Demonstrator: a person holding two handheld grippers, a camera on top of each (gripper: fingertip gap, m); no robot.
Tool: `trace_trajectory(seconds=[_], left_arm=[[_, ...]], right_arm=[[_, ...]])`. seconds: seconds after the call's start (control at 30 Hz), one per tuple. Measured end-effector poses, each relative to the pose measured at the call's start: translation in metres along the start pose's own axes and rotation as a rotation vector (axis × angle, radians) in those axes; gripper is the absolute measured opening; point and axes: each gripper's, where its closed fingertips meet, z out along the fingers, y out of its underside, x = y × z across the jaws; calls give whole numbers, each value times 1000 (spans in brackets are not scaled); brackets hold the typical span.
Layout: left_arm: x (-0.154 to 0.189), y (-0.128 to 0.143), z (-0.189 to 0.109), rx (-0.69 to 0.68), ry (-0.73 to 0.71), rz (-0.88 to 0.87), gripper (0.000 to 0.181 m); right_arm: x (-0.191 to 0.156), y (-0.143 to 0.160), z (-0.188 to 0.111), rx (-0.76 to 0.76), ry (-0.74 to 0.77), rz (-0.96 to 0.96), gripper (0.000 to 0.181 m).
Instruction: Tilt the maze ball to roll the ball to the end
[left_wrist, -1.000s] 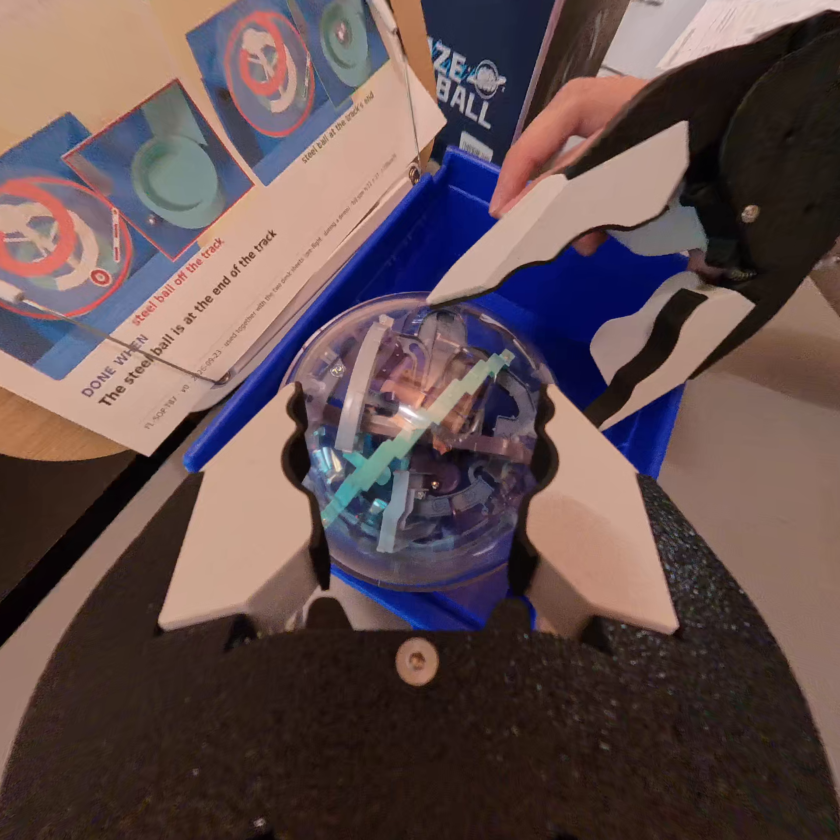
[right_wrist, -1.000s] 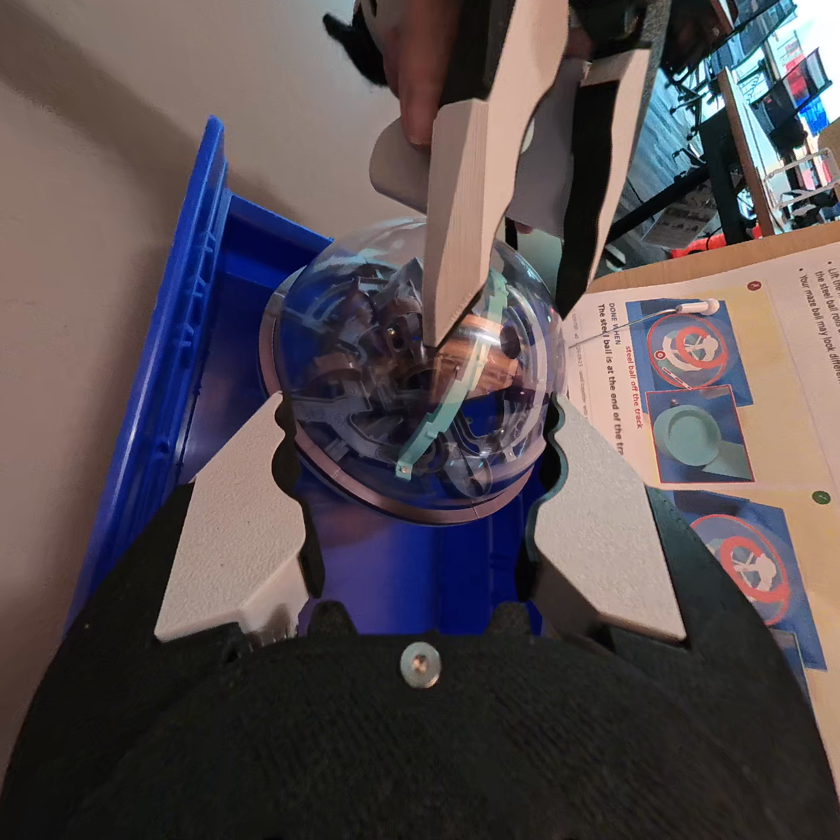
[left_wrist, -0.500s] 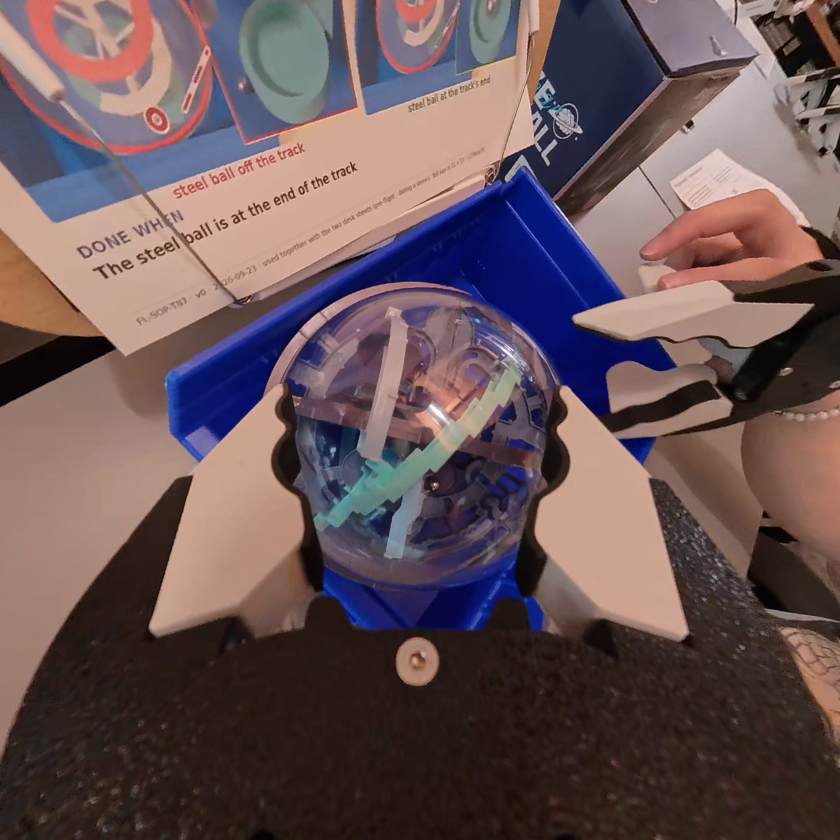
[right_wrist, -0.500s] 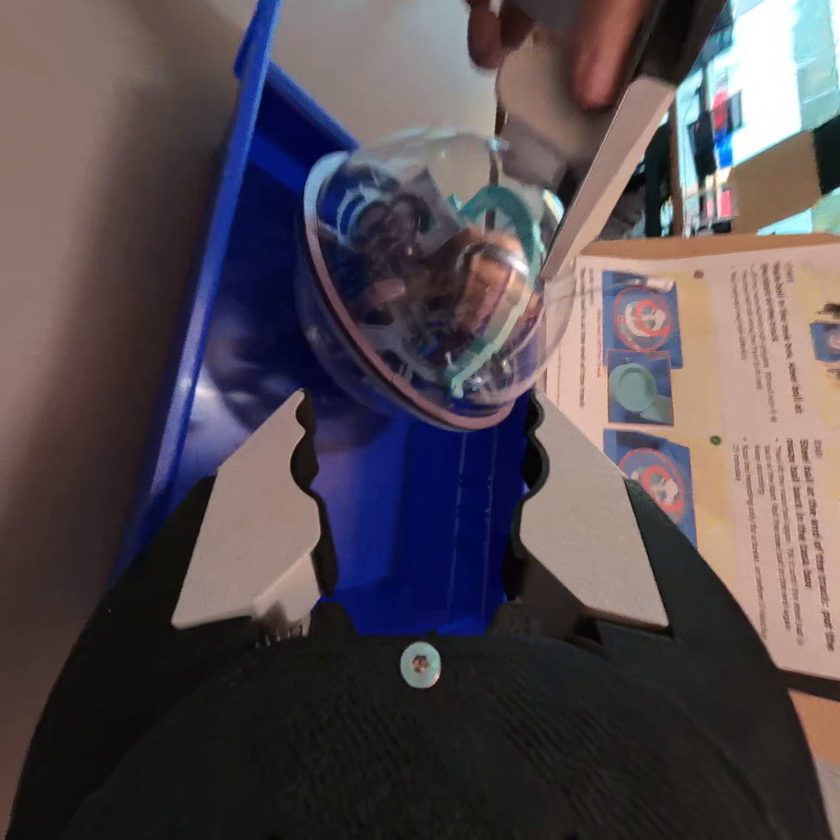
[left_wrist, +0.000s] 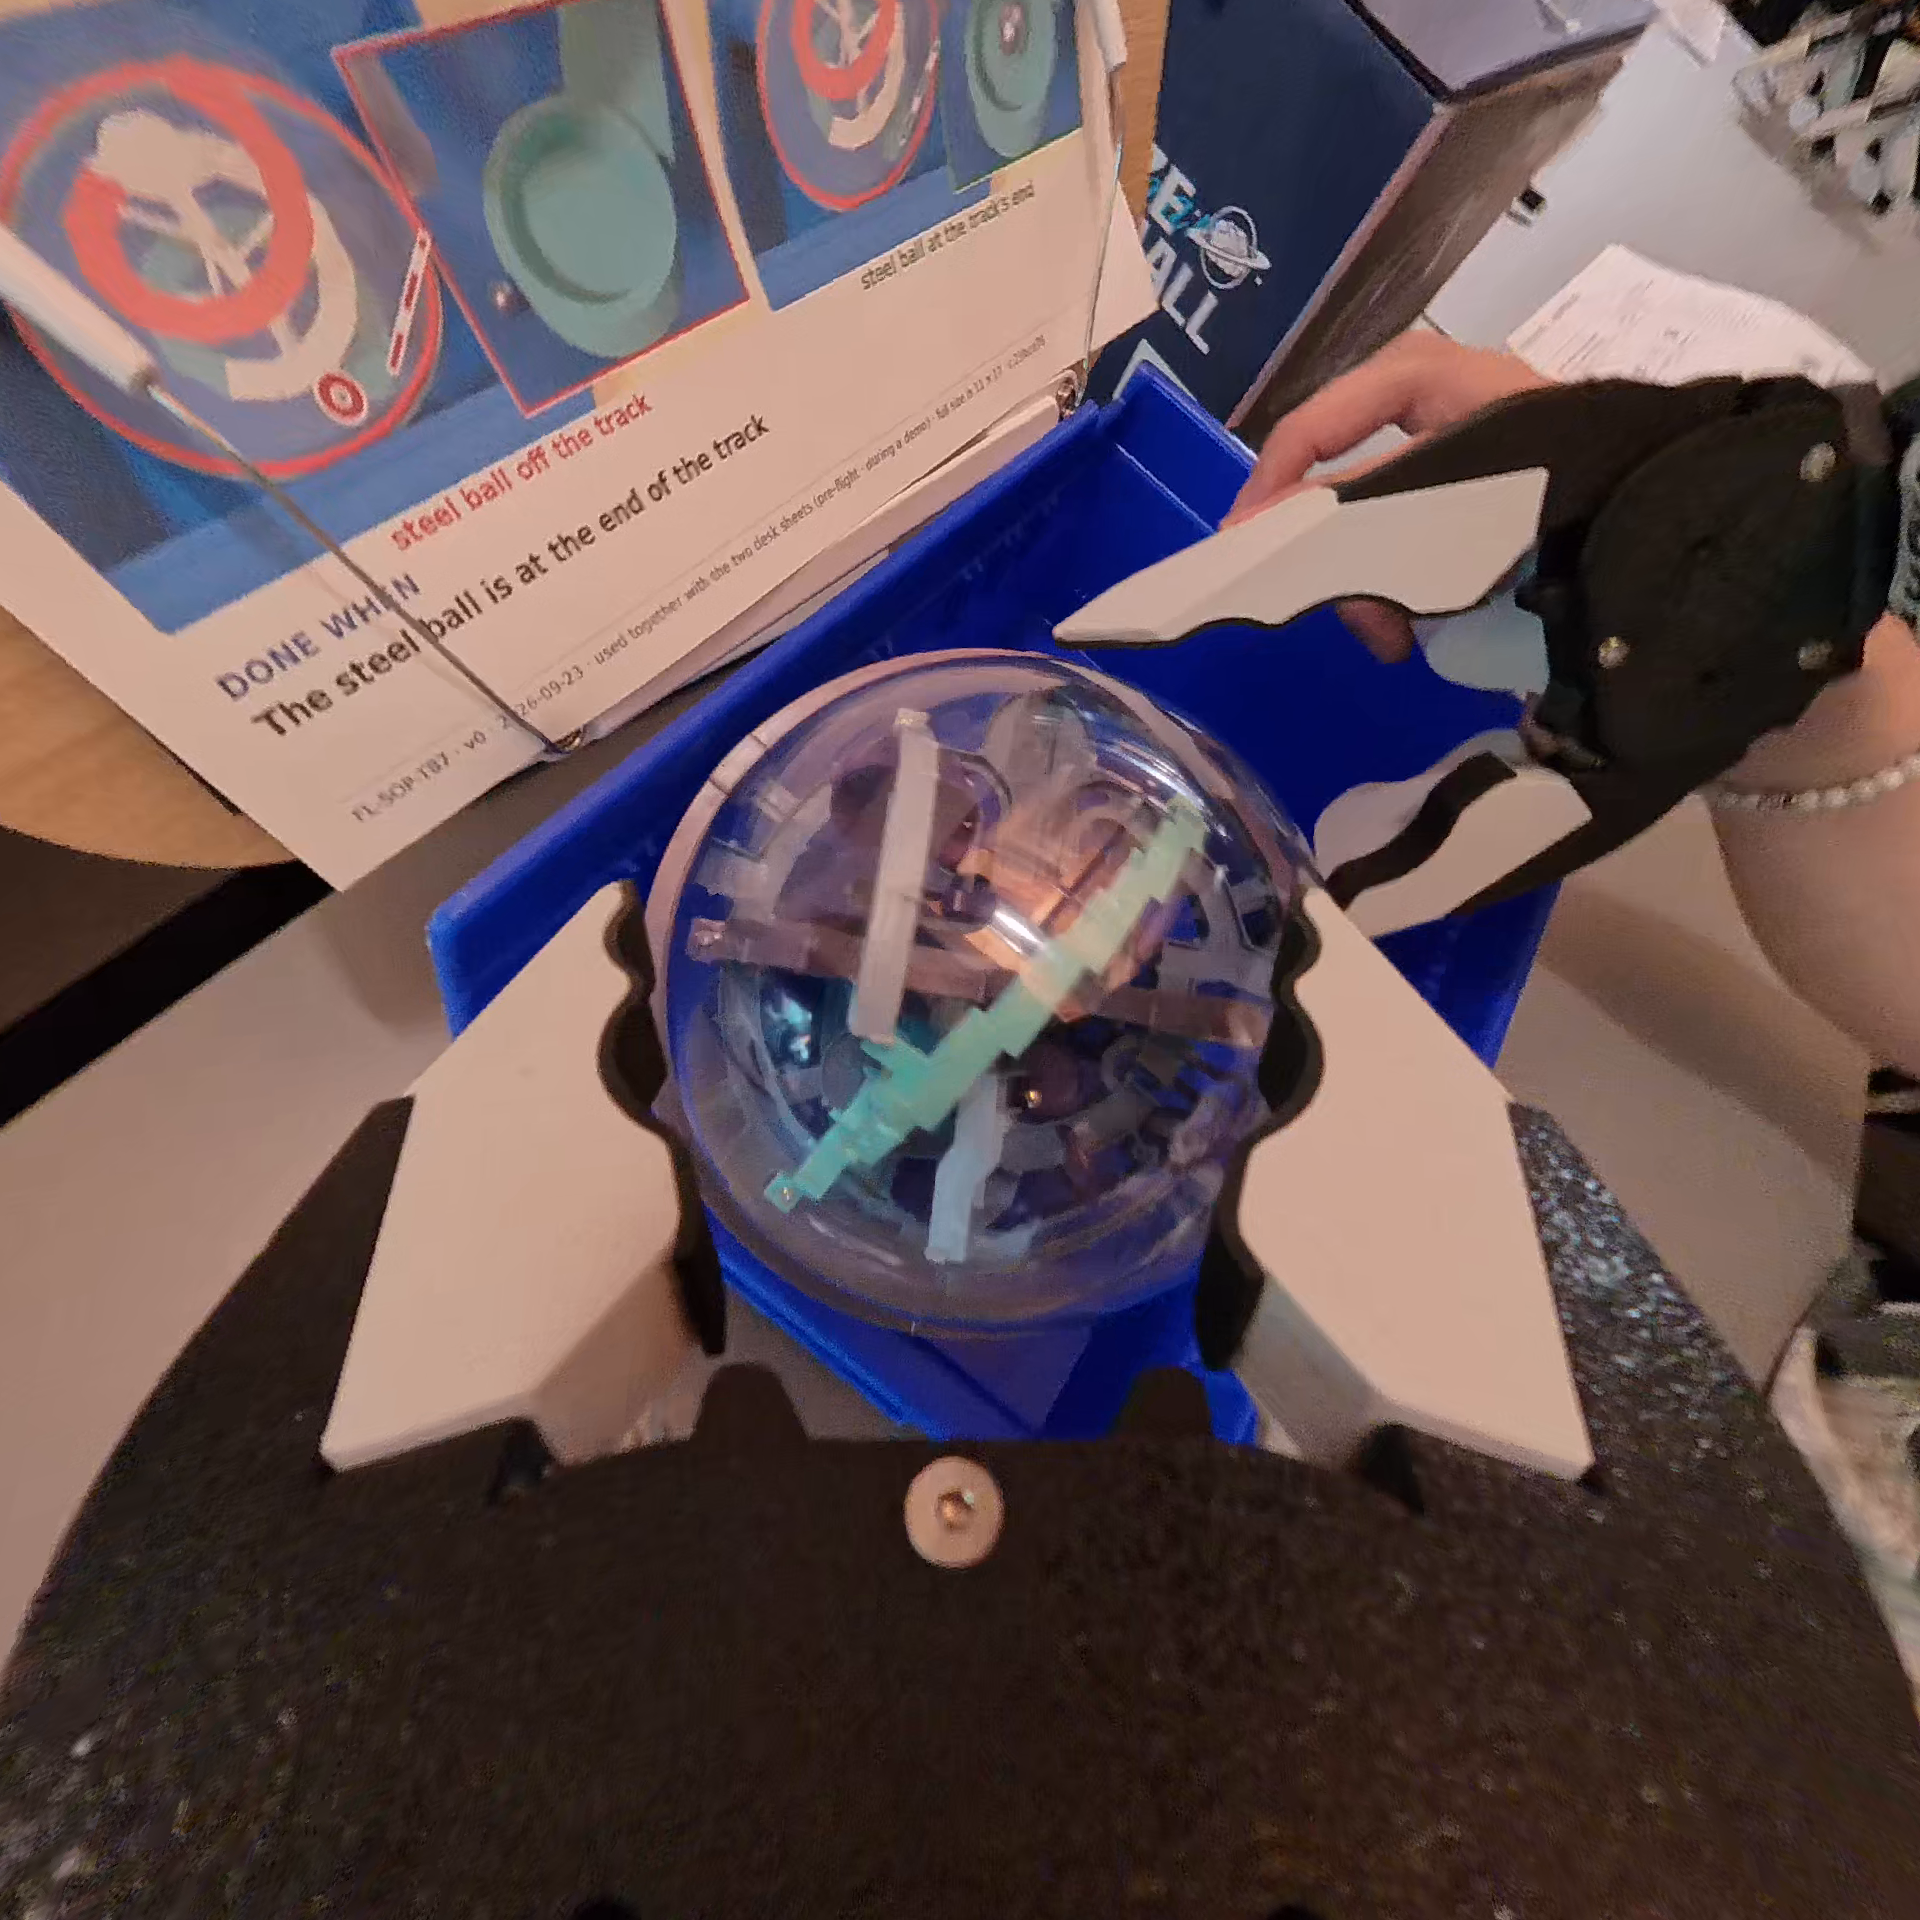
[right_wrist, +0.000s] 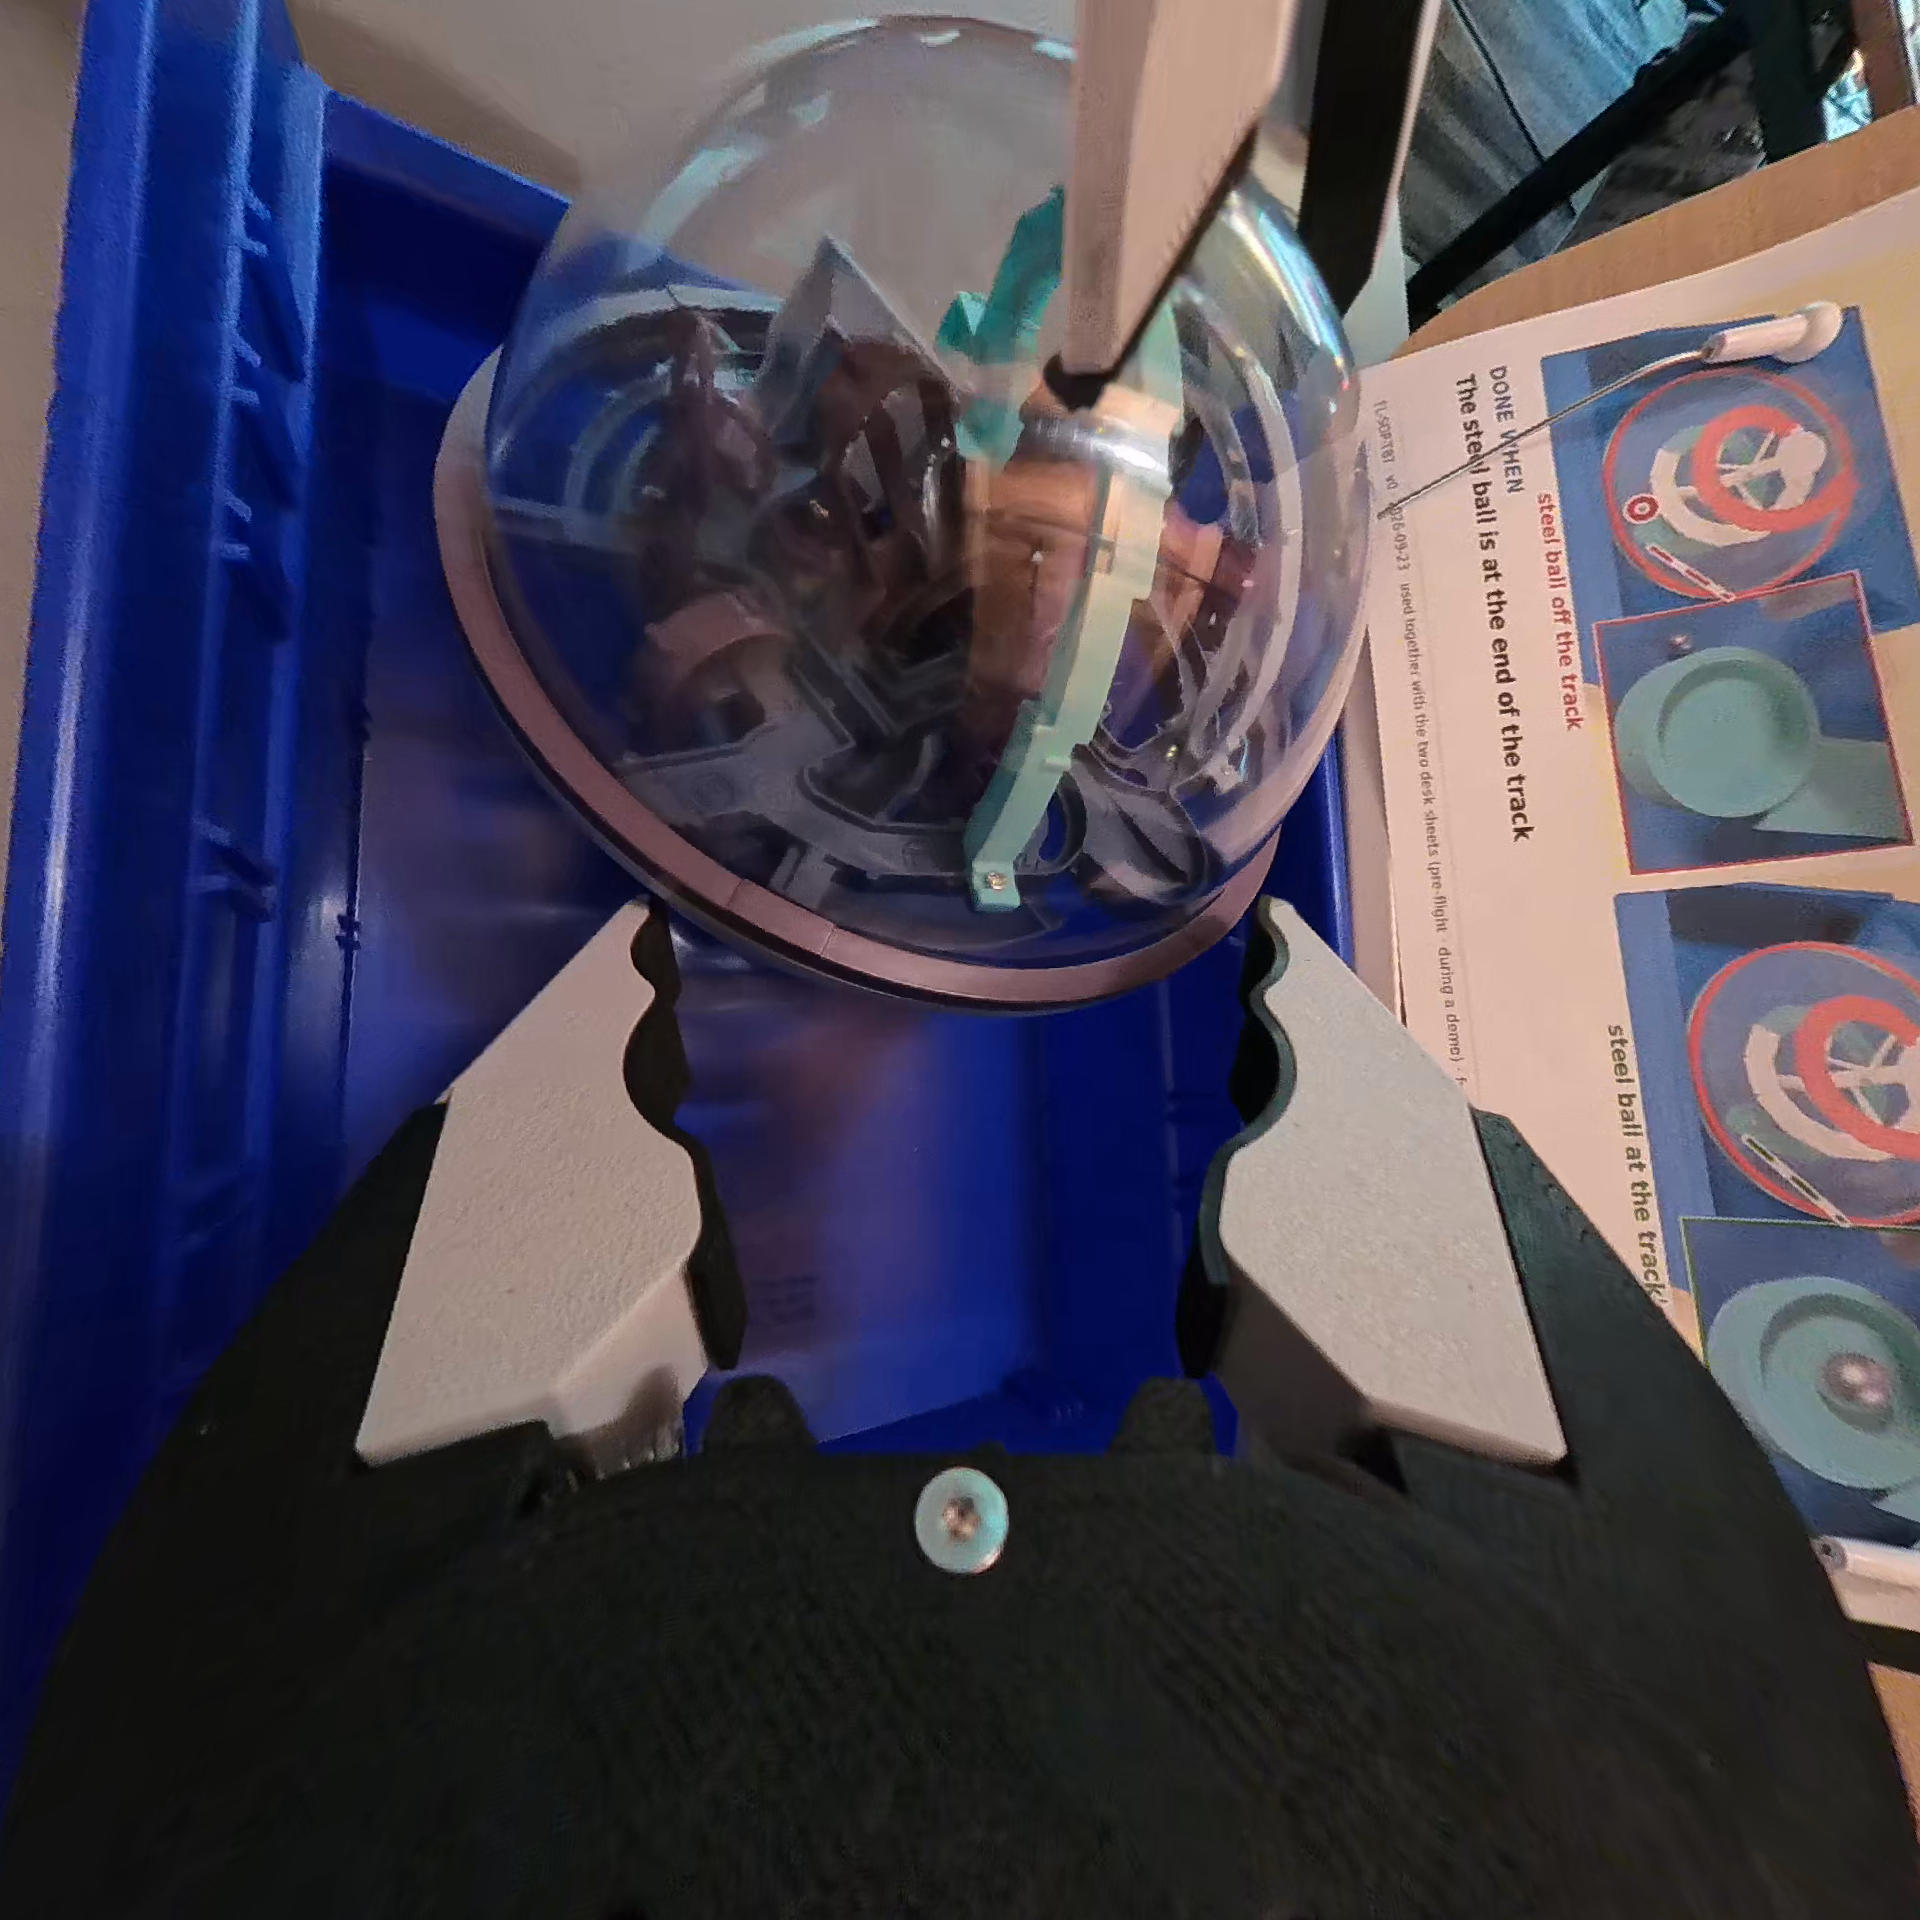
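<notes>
— Gripping the maze ball, is it, that left gripper?

— Yes. Its two white fingers press the clear sphere from either side, the dark wavy pads against the shell. The ball sits above the blue bin, whose walls show round it.

— And the right gripper?

— Spread wide, holding nothing. In its own view the fingertips sit just near of the ball's dark equator ring, at either side of it; whether they touch it I cannot tell. In the left wrist view it shows at the right, one finger reaching over the far side of the ball, the other beside the ball's right flank.

— What is inside the sphere?

— A teal stepped track running diagonally, grey and purple ramps, a pale strip. The small steel ball I cannot pick out for certain.

— Anything around the bin?

— An instruction sheet with blue photographs, propped at the far left, and a dark blue box behind the bin. A hand holds the right gripper.
</notes>
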Motion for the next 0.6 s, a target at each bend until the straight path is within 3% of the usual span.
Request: trace_trajectory(seconds=[0.17, 0.27, 0.5, 0.6], left_arm=[[8, 6, -7, -70, 20, 81, 102], [3, 8, -5, -81, 38, -15, 106], [-3, 5, -3, 13, 96, -312, 95], [-5, 3, 1, 46, 105, -356, 96]], right_arm=[[2, -4, -2, 34, 0, -3, 104], [7, -8, -9, 85, 19, 13, 105], [7, -21, -23, 212, 36, -15, 107], [10, -24, -28, 235, 63, -21, 110]])
